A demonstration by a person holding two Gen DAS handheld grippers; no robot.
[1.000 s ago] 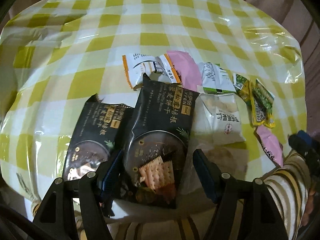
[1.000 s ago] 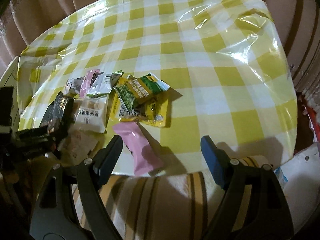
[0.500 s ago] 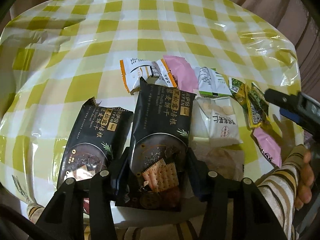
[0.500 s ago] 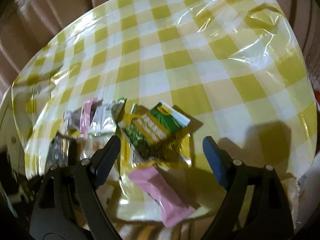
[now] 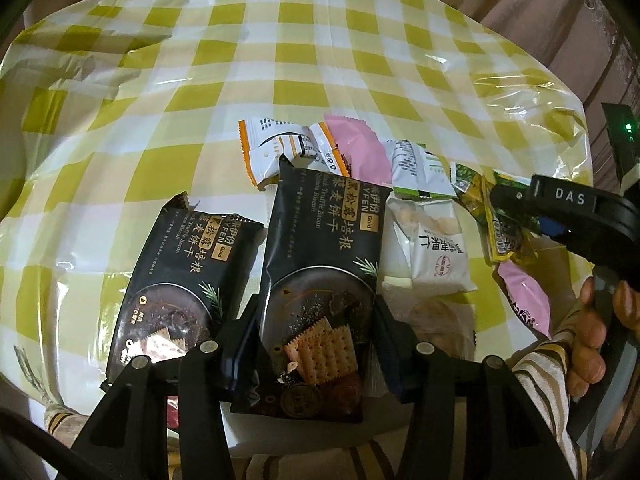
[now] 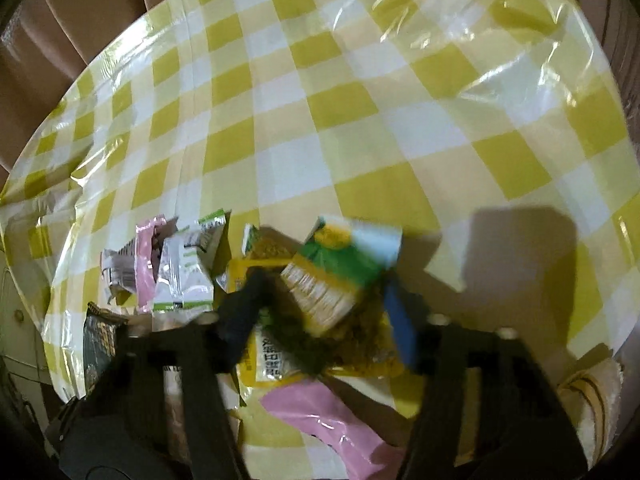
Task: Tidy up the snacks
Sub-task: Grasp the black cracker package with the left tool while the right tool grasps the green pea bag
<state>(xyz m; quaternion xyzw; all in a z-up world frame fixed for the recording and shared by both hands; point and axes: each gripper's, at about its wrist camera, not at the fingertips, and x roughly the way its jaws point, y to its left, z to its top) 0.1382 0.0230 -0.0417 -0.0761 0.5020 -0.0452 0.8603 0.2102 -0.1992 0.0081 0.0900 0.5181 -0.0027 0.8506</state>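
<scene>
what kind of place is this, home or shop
Most likely a home dining spot: a table under a yellow checked plastic cloth, brown curtains close behind it, and loose snack packs such as the black biscuit pack spread out.

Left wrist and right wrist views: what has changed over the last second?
The left gripper has closed from wide open onto the larger black biscuit pack, its fingers now against both long edges. The right gripper has moved forward from the table edge, past the pink packet, and narrowed around the green pea packet; blur hides whether it grips. The smaller black pack and other snacks lie as before.
</scene>
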